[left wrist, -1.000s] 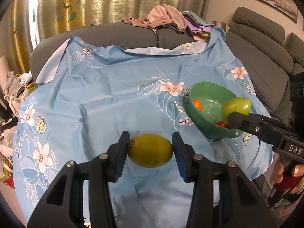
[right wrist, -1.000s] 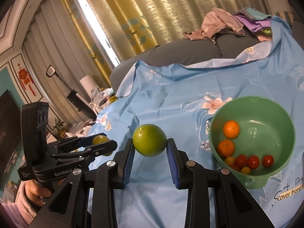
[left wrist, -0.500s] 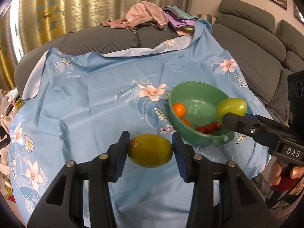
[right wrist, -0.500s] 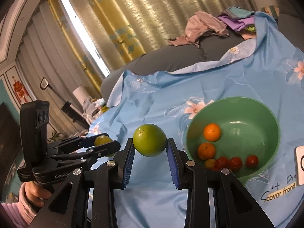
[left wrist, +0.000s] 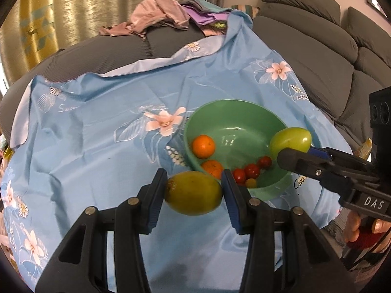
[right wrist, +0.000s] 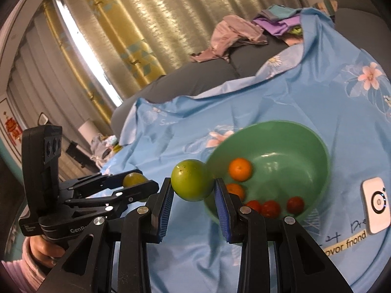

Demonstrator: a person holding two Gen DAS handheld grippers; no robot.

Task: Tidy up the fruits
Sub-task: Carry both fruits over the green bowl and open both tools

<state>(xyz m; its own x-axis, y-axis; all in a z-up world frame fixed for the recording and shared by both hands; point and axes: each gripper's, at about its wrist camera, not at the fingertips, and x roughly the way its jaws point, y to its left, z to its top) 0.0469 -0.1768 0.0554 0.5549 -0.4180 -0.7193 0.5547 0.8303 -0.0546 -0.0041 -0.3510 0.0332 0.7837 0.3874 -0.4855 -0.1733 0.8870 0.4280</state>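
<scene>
My left gripper [left wrist: 193, 193] is shut on a yellow-green lemon [left wrist: 193, 193], held above the blue cloth just left of the green bowl [left wrist: 234, 112]. My right gripper [right wrist: 193, 195] is shut on a round green fruit [right wrist: 191, 179], held at the bowl's [right wrist: 315, 146] left rim; in the left wrist view this fruit [left wrist: 290, 140] hangs over the bowl's right rim. The bowl holds two oranges [left wrist: 203, 146] and several cherry tomatoes [left wrist: 251, 171]. In the right wrist view the left gripper [right wrist: 136, 183] with its lemon [right wrist: 133, 179] is at the left.
A blue flowered cloth [left wrist: 110, 134] covers the surface. A grey sofa [left wrist: 317, 48] with a heap of clothes [left wrist: 158, 17] stands behind. A small white device [right wrist: 376, 205] lies on the cloth to the right of the bowl. Curtains hang at the back.
Both grippers have moved toward the bowl with their fruits. The green fruit now sits at the bowl's rim and the lemon is close to its near-left side.
</scene>
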